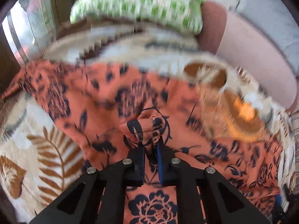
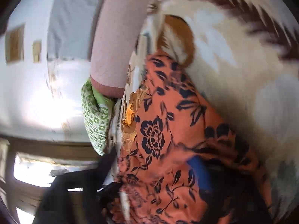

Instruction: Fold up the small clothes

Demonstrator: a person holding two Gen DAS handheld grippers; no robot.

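A thin, woven orange garment [image 1: 115, 100] printed with dark navy roses and leaves is shown spread in soft folds over a plush cream blanket [image 1: 37, 134] patterned with brown fern fronds, which carries it and is seen along the garment's left and far edges. A stitched hem fold of the garment is seen clamped between the blue-padded fingers of the left gripper [image 1: 151, 149], whose black linkage arms and silver pivot pins are visible. In the right wrist view the same garment [image 2: 164, 112] is draped across the right gripper [image 2: 200, 179]; only a blurred blue pad and dark frame are shown, so whether its jaws are together or apart cannot be told. Beyond the blanket's far edge a pillow [image 1: 138, 5] in a green-and-white block print is seen, touching a pink bolster cushion [image 1: 248, 48] of cylindrical shape with a darker end. A pale grey wall [image 2: 67, 18] and a bright window [image 1: 20, 29] are shown behind, much blurred.
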